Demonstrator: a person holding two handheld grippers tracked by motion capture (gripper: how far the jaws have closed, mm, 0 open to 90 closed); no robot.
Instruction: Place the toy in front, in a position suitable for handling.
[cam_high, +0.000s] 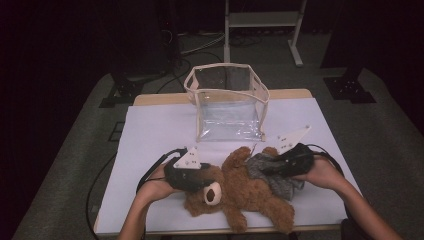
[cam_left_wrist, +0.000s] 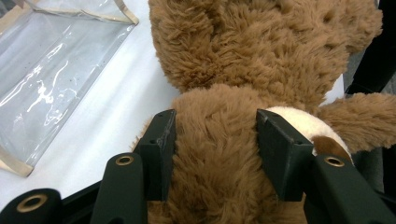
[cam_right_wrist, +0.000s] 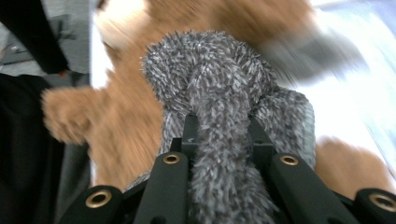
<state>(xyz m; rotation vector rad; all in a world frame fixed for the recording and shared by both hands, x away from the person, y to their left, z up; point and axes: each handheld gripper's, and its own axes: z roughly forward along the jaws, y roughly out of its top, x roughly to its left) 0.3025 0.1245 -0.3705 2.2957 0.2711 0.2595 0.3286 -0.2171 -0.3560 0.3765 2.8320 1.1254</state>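
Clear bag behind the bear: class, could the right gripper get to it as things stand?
Probably not yet: the right gripper is shut on the grey knit garment on the teddy bear; the clear bag stands unobstructed beyond.

Brown plush teddy bear (cam_left_wrist: 261, 60): shaggy, matt fur
Grey fuzzy knitted cloth (cam_right_wrist: 219, 93): coarse, bristly
Clear plastic bag with beige trim (cam_high: 227, 102): glossy, creased
White table cover (cam_high: 155, 135): smooth, matt

No words, numbers, brand names or signs can be read anywhere in these pictures; the brown teddy bear (cam_high: 240, 187) has no tag with letters on it; the grey fuzzy cloth (cam_right_wrist: 224, 93) is plain; the clear bag (cam_high: 227, 102) has no print; the white tabletop (cam_high: 150, 140) is bare of writing.
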